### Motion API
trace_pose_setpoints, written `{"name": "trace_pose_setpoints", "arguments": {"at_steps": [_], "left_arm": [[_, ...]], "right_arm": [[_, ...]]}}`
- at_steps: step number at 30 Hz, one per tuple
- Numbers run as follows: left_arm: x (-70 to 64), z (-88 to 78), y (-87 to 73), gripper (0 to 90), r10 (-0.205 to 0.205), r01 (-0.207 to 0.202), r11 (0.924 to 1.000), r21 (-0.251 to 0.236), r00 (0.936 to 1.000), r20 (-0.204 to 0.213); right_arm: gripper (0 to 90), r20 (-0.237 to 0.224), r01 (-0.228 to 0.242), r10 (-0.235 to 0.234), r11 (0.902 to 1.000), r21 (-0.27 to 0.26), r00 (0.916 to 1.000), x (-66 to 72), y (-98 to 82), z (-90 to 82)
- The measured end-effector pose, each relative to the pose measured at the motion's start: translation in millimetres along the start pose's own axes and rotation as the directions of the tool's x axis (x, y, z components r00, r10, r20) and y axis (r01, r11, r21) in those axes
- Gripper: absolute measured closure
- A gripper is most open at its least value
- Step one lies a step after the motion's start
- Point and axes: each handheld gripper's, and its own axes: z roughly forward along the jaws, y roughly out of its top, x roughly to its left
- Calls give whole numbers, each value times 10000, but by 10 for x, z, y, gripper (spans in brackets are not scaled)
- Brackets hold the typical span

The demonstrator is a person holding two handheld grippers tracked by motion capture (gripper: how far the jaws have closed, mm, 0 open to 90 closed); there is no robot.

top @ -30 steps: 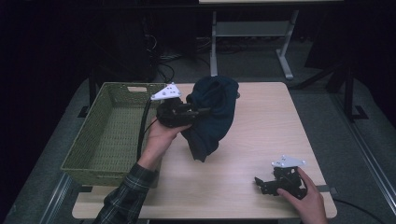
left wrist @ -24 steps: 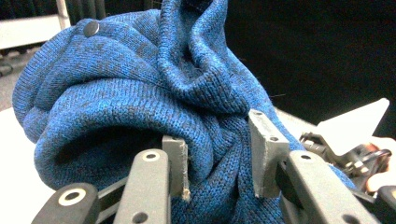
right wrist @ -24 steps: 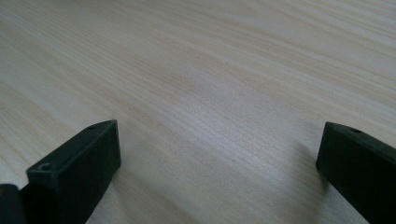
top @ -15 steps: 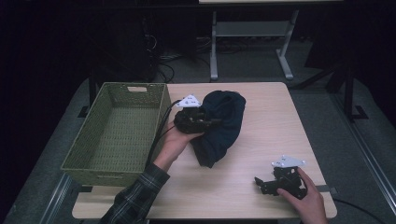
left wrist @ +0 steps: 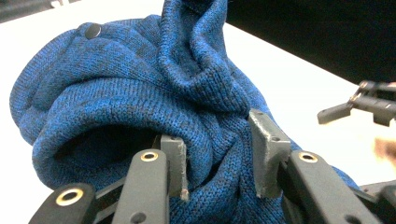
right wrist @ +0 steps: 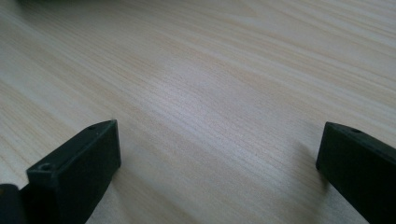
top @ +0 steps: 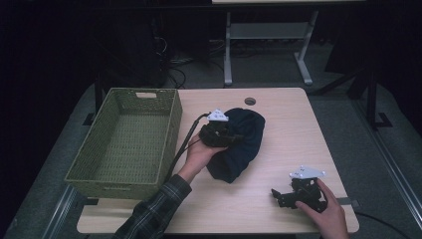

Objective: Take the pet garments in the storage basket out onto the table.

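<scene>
Two tools: left tool (left wrist: 217, 154) clenched on blue knit garment (left wrist: 140, 93); right tool (right wrist: 217, 154) released.

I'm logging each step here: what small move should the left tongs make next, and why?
Probably lift the blue knit garment and carry it toward the green woven basket. The left tongs are shut on a fold of it, it rests on the table, and the basket stands beside it.

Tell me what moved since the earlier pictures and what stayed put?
The left gripper, shut on the blue knit garment, carried it away from the green basket and down toward the table, where the garment now rests in a heap. It has not let go. The right gripper, jaws open, stayed at the table's near right corner, and the basket stayed put.
</scene>
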Motion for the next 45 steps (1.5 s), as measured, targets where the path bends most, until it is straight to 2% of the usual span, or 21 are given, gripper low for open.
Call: {"name": "trace_pose_setpoints", "arguments": {"at_steps": [6,13,19,20,25,30,37,45], "left_arm": [[15,169,-81,594,-118,121,9985,531,9999,-62],[51,272,-137,557,-185,195,9963,839,9997,-130],[75,275,-147,410,-68,81,9954,959,9999,-133],[72,271,-147,388,-141,159,9957,914,9997,-200],[55,190,-139,269,-108,137,9955,943,9995,-304],[-4,49,-138,208,170,-130,9951,983,9991,-401],[-134,-138,-175,170,320,-274,9962,821,9980,-552],[-302,-353,-330,153,420,-372,9966,739,9971,-642]], "right_arm": [[0,-4,-12,12,10000,-7,10000,1,0,0],[0,-1,-2,2,10000,-10,10000,0,0,1],[0,3,-12,12,10000,-14,10000,1,0,1],[0,0,-18,18,10000,-11,10000,1,1,0],[0,-10,-8,8,10000,-11,10000,1,0,1],[0,-3,-1,1,10000,-7,10000,0,0,0],[0,3,7,-7,10000,-2,10000,-1,0,0],[0,4,15,-15,10000,-5,10000,0,-1,-1]]}}
